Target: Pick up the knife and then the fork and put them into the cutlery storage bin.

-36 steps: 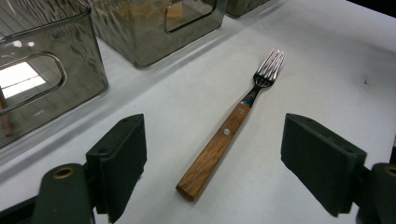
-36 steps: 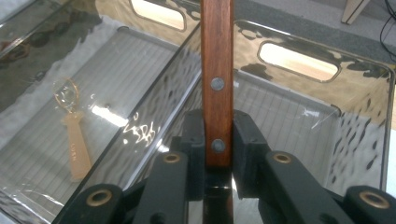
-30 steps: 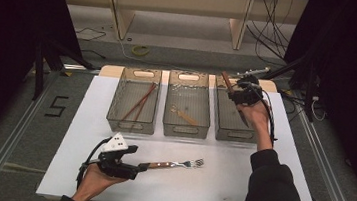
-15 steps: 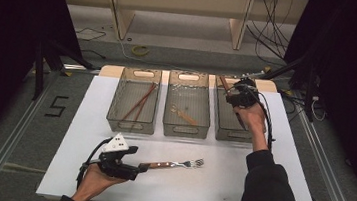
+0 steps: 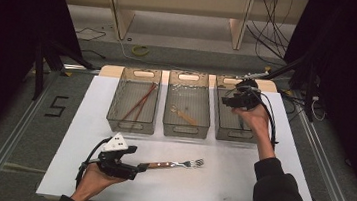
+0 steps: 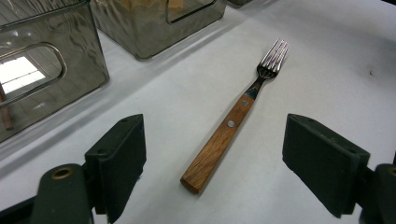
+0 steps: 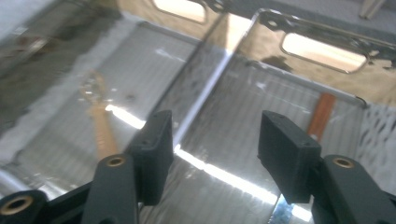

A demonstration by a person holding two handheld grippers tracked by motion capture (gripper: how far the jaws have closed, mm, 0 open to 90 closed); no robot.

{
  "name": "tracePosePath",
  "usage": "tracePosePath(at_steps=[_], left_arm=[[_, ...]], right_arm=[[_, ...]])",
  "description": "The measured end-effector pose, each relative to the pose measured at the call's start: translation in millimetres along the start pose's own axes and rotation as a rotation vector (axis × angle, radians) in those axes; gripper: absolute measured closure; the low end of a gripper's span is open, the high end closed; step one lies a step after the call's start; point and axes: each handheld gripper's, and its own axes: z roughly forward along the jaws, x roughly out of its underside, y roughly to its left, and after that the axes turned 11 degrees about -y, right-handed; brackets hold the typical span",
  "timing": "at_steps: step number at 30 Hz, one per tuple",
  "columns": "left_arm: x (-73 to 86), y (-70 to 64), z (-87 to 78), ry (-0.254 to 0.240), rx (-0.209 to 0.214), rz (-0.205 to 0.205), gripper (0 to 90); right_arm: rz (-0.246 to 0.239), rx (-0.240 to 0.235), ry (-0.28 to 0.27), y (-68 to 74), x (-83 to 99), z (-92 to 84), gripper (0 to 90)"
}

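Since sorting is in hand:
Left claw: spread wide, empty, astride the fork handle for pickup.
Right claw: just opened, empty, above the right bin beyond the fork.

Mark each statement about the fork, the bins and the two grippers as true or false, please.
1. The fork lies on the white table. True.
2. The left gripper is shut on the fork handle. False: its jaws stand open on either side of the handle, not touching it.
3. The right gripper is above the right bin. True.
4. The left bin holds a spoon. False: it holds chopsticks.
5. The right gripper holds something. False: its jaws have just opened, with nothing between them.
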Motion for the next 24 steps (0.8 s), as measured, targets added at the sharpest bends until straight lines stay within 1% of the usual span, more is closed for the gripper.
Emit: tracePosePath(at_steps=[3, 6, 8, 10, 14, 18, 21, 24], left_arm=[[-0.4, 0.5, 0.3, 0.007, 0.002, 0.005, 20.8], [-1.2, 0.7, 1.3, 0.013, 0.004, -0.001, 20.5], [-2.3, 0.4, 1.3, 0.023, 0.012, 0.009, 20.5], [-4.0, 0.1, 2.4, 0.036, 0.018, 0.016, 20.5], [-6.6, -0.1, 6.3, 0.065, 0.029, 0.025, 20.5], [-9.3, -1.5, 9.7, 0.094, 0.037, 0.039, 20.6], [-12.5, -2.9, 14.1, 0.106, 0.039, 0.054, 20.9], [-16.4, -3.9, 19.7, 0.134, 0.048, 0.072, 21.4]], right_arm=[[-0.023, -0.027, -0.027, 6.2, 2.3, -12.3, 41.9], [-0.042, -0.072, -0.045, 12.4, 7.4, -25.6, 40.6], [-0.058, -0.091, -0.056, 16.9, 11.7, -34.1, 40.1], [-0.079, -0.099, -0.061, 22.2, 16.6, -42.4, 39.1], [-0.101, -0.137, -0.087, 33.5, 26.7, -57.5, 37.9], [-0.114, -0.178, -0.102, 43.6, 38.1, -67.8, 37.0], [-0.108, -0.204, -0.108, 49.3, 46.3, -73.8, 36.4], [-0.113, -0.222, -0.107, 53.5, 53.9, -78.2, 35.6]])
